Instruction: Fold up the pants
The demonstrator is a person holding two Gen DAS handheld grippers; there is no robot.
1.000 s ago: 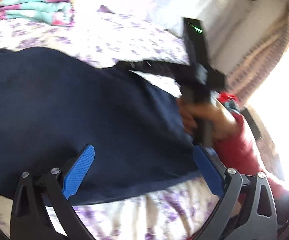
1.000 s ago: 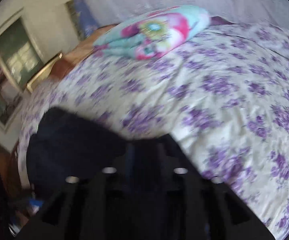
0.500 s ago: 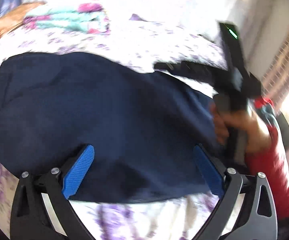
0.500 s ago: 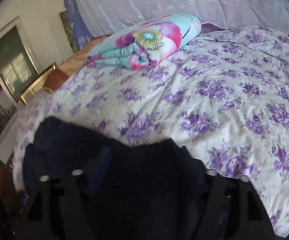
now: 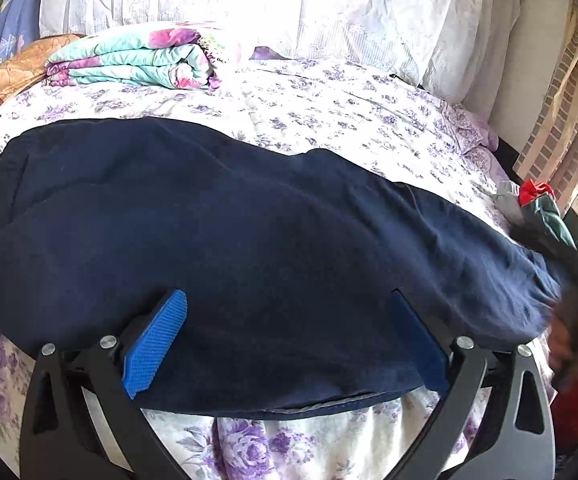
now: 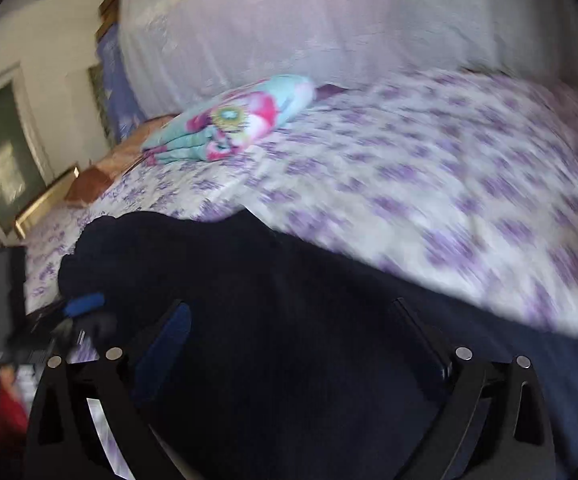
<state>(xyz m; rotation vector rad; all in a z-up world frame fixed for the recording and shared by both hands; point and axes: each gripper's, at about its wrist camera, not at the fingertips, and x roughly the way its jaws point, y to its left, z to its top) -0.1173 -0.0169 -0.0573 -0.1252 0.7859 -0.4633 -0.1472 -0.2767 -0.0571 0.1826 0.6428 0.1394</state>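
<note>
Dark navy pants (image 5: pixel 249 220) lie spread lengthwise across the flowered bedspread (image 5: pixel 329 112). My left gripper (image 5: pixel 287 296) hovers open over their near edge, its blue pads wide apart and nothing pressed between them. My right gripper (image 6: pixel 289 304) stands over the other end of the pants (image 6: pixel 249 280), and its jaws are opening, with cloth below them but not pinched. The hand (image 5: pixel 573 344) holding the right gripper shows blurred at the right edge of the left wrist view. One blue pad (image 6: pixel 85 304) of the left gripper shows at far left in the right wrist view.
A folded turquoise and pink quilt (image 5: pixel 137 64) lies at the head of the bed, in front of white pillows (image 5: pixel 329 12). A small heap of red and green clothes (image 5: pixel 537 200) sits at the bed's right edge. A framed mirror (image 6: pixel 5 168) hangs on the wall.
The right gripper swept sideways along the pants to their far end, and its jaws went from nearly closed to wide. The left gripper tipped slightly and stayed open.
</note>
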